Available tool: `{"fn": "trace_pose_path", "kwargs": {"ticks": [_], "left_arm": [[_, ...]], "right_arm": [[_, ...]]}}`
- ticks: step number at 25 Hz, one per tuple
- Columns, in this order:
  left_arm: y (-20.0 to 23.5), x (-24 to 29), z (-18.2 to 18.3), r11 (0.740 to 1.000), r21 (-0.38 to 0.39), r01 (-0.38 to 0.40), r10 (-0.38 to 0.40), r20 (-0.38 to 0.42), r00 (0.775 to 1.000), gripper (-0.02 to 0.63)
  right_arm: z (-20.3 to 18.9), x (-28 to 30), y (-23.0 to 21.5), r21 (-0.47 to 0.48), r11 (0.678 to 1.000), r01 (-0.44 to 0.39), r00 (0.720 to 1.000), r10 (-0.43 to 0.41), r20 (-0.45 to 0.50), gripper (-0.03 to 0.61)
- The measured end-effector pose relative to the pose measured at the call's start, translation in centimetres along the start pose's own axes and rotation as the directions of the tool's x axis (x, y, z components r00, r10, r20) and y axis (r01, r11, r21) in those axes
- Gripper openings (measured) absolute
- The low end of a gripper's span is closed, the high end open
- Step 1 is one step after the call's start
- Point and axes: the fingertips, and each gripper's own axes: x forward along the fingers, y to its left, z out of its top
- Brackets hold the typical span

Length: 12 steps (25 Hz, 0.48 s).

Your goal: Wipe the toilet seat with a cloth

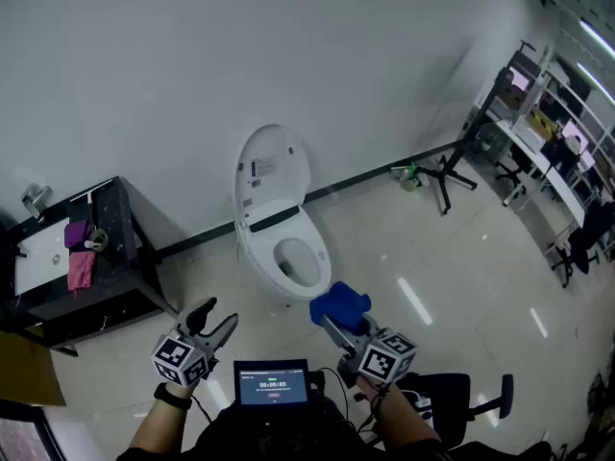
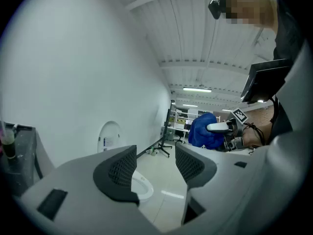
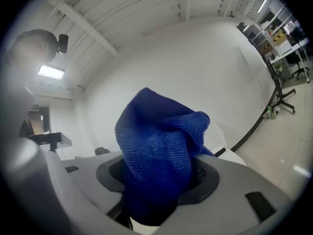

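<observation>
A white toilet (image 1: 279,229) stands against the wall with its lid (image 1: 273,168) raised and its seat (image 1: 297,260) down around the bowl. My right gripper (image 1: 332,321) is shut on a bunched blue cloth (image 1: 339,303), held just in front of and right of the bowl. In the right gripper view the cloth (image 3: 159,148) fills the space between the jaws. My left gripper (image 1: 212,324) hangs open to the left of the toilet with nothing in it. In the left gripper view, between the jaws (image 2: 155,166), the seat (image 2: 142,186) shows low, and the cloth (image 2: 204,130) at right.
A black cabinet with a white sink (image 1: 43,254) stands left of the toilet, a pink cloth (image 1: 81,270) on its top. A black stand (image 1: 445,174) sits on the floor at right, with shelves and desks (image 1: 538,152) beyond. A small screen (image 1: 274,385) is at my chest.
</observation>
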Motion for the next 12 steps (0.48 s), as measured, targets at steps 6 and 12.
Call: {"fn": "trace_pose_path", "kwargs": {"ticks": [6,12], "left_arm": [[2.5,-0.1,-0.5,1.0,0.017,0.015,-0.015,-0.009,1.0,0.256],[4.9,0.7,-0.9,1.0,0.005,0.003,-0.003,-0.024,1.0,0.256]], "right_arm": [[0.3,2.5,-0.9,-0.036,0.999,0.026,1.0,-0.026,0.003,0.256],[1.3,6.0,-3.7,-0.079,0.996,0.045,0.999,-0.047,-0.027,0.256]]}}
